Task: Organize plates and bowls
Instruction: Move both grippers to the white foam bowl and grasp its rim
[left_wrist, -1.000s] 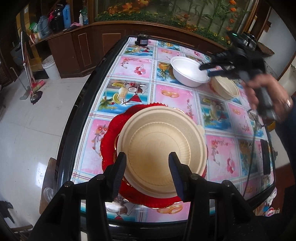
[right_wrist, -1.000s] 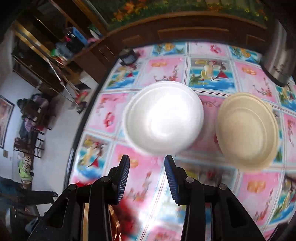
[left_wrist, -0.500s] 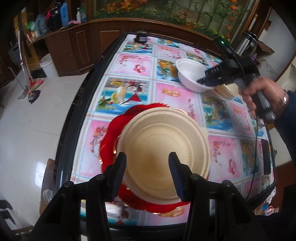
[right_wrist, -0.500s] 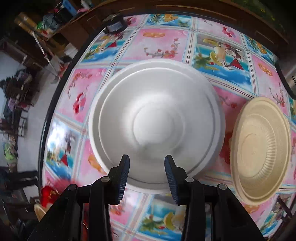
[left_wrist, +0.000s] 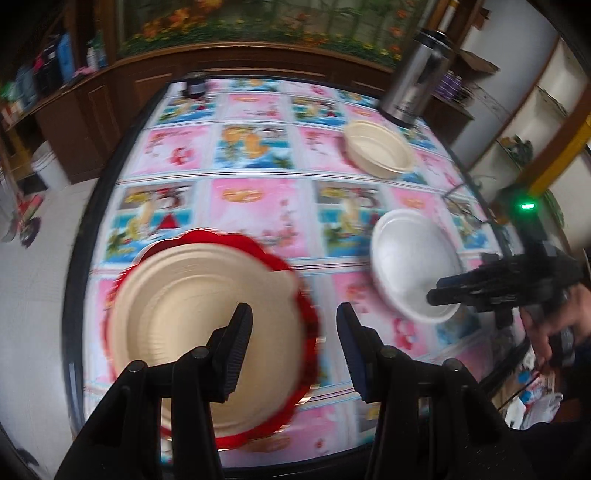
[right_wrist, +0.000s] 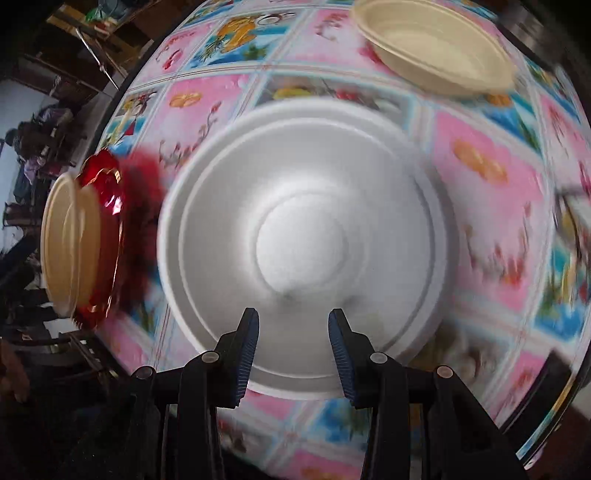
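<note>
beige plate (left_wrist: 192, 314) on red plate (left_wrist: 295, 284); white bowl (right_wrist: 303, 236), beige bowl (right_wrist: 436, 48) empty

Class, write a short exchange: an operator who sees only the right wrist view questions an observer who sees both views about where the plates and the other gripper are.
Operator: My right gripper hangs over the round white foam bowl. Where is the left gripper?
Observer: It is open over the right edge of the round beige paper plate, with nothing between its fingers.
Operator: I see that plate only edge-on, at my left. How does it lie?
Observer: Flat on the scalloped red plate, whose red rim shows round most of it.
</note>
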